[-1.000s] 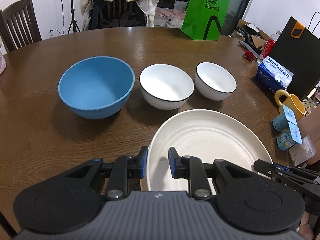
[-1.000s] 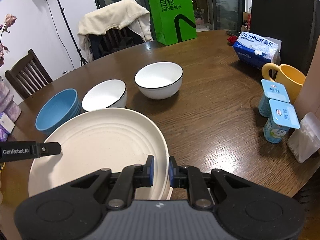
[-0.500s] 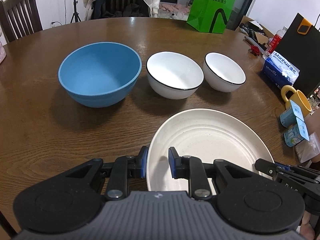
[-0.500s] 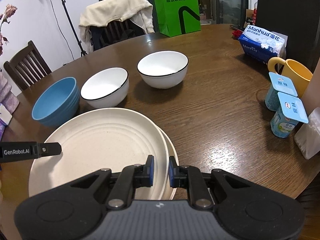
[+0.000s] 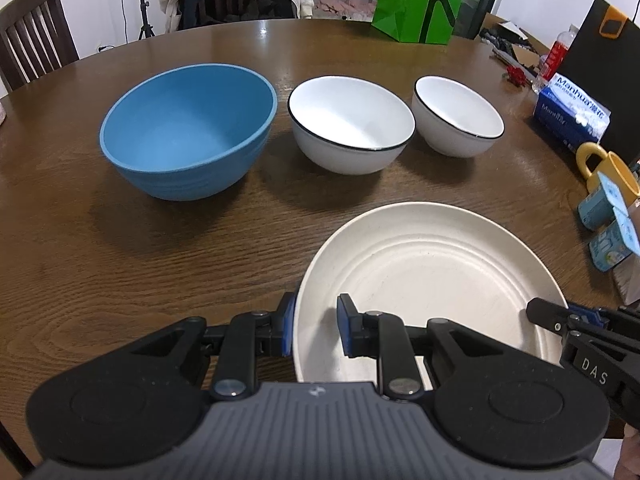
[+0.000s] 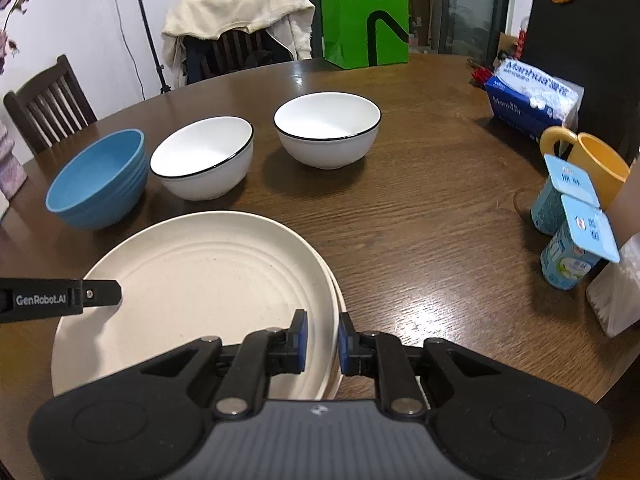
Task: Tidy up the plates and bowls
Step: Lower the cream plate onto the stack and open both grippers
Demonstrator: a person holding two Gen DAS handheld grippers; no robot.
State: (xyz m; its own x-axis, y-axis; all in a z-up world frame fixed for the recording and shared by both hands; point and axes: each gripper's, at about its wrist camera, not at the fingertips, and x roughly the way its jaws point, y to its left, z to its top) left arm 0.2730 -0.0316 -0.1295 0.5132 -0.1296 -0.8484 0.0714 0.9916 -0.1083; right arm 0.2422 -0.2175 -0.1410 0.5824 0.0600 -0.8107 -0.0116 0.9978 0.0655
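Plates (image 6: 192, 280): two cream plates lie stacked on the wooden surface (image 5: 120, 260), nearest the cameras. The left hand-held gripper (image 5: 314, 330) points forward and level, fingers parted and straddling the stack's left rim. The right hand-held gripper (image 6: 322, 340) is likewise level, fingers parted either side of the right rim; contact cannot be confirmed for either. Beyond the stack, a blue bowl (image 5: 188, 132), a larger white bowl (image 5: 350, 124) and a smaller white bowl (image 5: 458, 116) stand in a row.
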